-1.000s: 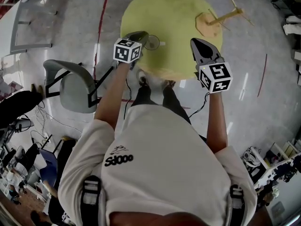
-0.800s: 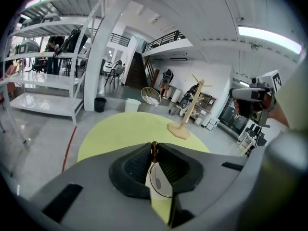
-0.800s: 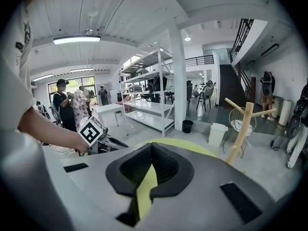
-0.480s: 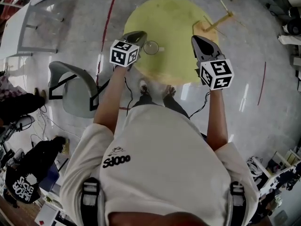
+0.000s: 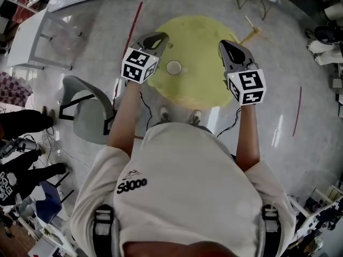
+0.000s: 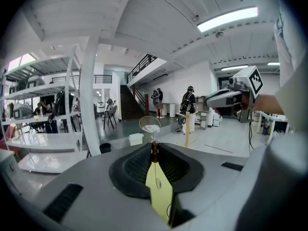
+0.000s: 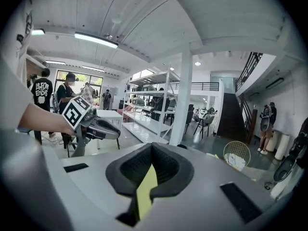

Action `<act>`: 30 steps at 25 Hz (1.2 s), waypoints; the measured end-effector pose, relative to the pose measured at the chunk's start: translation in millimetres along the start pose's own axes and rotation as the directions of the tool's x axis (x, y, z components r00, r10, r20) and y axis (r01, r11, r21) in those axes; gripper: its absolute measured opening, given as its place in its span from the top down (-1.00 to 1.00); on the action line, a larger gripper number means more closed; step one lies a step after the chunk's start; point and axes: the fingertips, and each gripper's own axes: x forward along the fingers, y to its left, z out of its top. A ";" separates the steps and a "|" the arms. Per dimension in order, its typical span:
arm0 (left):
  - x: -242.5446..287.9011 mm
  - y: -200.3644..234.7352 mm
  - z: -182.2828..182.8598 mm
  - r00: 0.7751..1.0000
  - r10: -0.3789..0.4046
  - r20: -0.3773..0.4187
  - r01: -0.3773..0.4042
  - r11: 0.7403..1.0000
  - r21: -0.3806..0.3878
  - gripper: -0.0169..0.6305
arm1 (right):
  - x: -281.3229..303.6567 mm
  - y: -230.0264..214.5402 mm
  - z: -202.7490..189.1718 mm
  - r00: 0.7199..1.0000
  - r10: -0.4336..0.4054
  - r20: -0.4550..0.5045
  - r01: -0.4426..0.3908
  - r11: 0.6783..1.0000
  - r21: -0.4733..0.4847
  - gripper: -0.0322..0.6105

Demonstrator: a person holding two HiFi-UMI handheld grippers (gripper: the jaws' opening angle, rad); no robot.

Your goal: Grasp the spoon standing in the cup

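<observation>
Jaws of left gripper [image 5: 160, 37] on spoon [image 6: 154, 152], near-level.

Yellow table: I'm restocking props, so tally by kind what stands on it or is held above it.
cup: 1
wooden rack: 1
spoon: 1, clamped in the left gripper
grippers: 2, the left gripper and the right gripper
Total: 5
</observation>
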 end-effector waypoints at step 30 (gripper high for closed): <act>-75.4 -18.6 131.2 0.958 0.032 0.285 -0.095 0.972 0.213 0.76 | -17.0 1.7 85.8 0.994 -0.009 0.112 0.027 0.987 -0.161 0.85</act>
